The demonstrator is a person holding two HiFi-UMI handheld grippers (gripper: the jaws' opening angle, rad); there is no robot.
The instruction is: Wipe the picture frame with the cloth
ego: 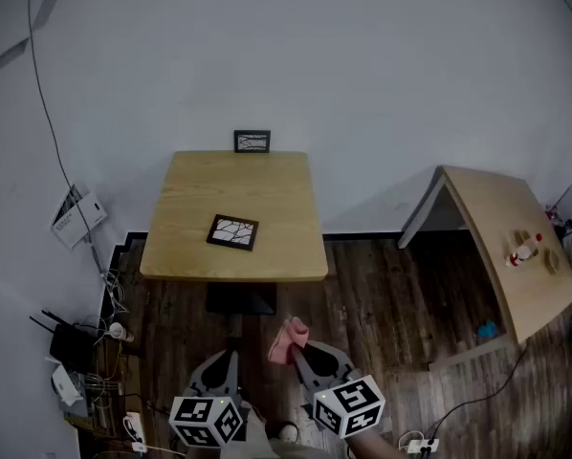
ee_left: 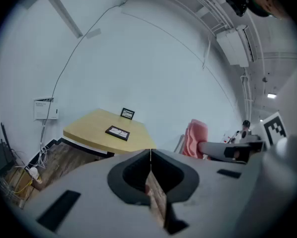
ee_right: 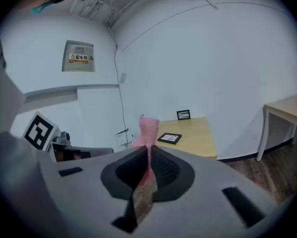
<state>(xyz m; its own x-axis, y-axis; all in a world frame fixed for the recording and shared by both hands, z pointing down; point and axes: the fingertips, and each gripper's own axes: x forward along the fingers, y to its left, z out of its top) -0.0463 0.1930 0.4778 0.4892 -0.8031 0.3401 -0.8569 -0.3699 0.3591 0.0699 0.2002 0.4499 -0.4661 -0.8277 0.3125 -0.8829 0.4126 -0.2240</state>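
In the head view we look down on a light wooden worktop [ego: 267, 199] that stands against a pale wall. A dark picture frame [ego: 233, 231] lies flat on the worktop, toward its near left part. A second frame [ego: 252, 142] stands upright at the worktop's far edge. Our two grippers hang over the dark wooden floor, well short of the worktop's near edge. The left gripper [ego: 230, 354] carries nothing. The right gripper [ego: 297, 349] has a pink cloth [ego: 288, 338] bunched at its tip. Right of the worktop stands another table [ego: 501, 208] with small items on it.

In the left gripper view, the left gripper [ee_left: 150, 155] has its jaws clenched together with nothing between them. The picture frame [ee_left: 117, 132] lies on the worktop [ee_left: 89, 125] ahead, and the pink cloth [ee_left: 195, 137] shows to the worktop's right.

In the right gripper view, the right gripper [ee_right: 148, 155] has its jaws clamped on the pink cloth [ee_right: 148, 127], which stands up above them. Beyond it, the picture frame [ee_right: 169, 138] lies on the worktop [ee_right: 200, 140], nearer to us than the second frame [ee_right: 184, 114].
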